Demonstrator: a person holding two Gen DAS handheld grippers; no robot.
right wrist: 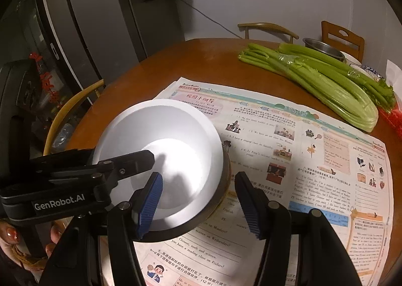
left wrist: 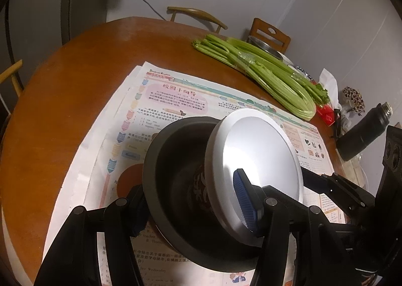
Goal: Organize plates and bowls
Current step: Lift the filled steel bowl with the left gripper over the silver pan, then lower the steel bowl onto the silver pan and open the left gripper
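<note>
The white bowl is nested, tilted, in the black bowl on the newspaper. Both bowls are clasped by the left gripper; the white bowl's rim is pinched by the right gripper. Celery and a dark bottle lie well apart.

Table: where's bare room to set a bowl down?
Bare wood of the table lies left of the newspaper and between it and the far chair. The right edge is crowded: celery, metal bowl, black bottle.
</note>
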